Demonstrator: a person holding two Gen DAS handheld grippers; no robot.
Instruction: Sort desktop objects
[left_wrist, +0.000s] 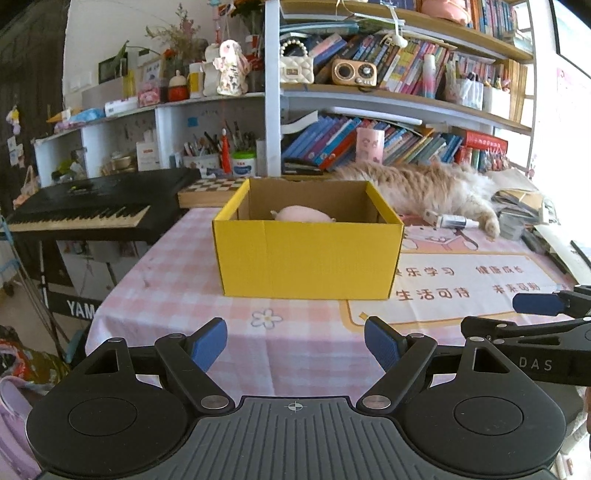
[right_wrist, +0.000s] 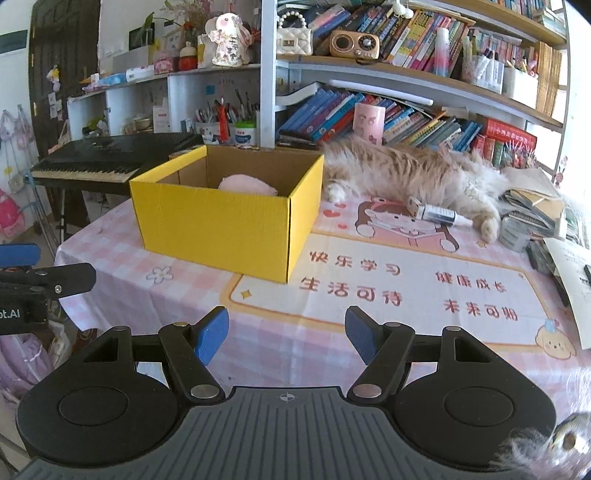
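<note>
Matt yellow corrugated cardboard box (left_wrist: 308, 258) stands on a smooth, pink-checked cloth tablecloth (left_wrist: 177, 291).

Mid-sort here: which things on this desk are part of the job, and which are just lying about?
Job:
yellow box, open on top
pink soft item already inside it
small spray bottle lying loose on the mat
left gripper and right gripper, both open and empty

Lying about:
cat stretched behind the bottle
keyboard
bookshelf
paper stack

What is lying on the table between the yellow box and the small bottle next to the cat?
Only bare printed tablecloth, with a cartoon figure on it, lies between the yellow box and the small bottle. The right wrist view shows this best.
</note>
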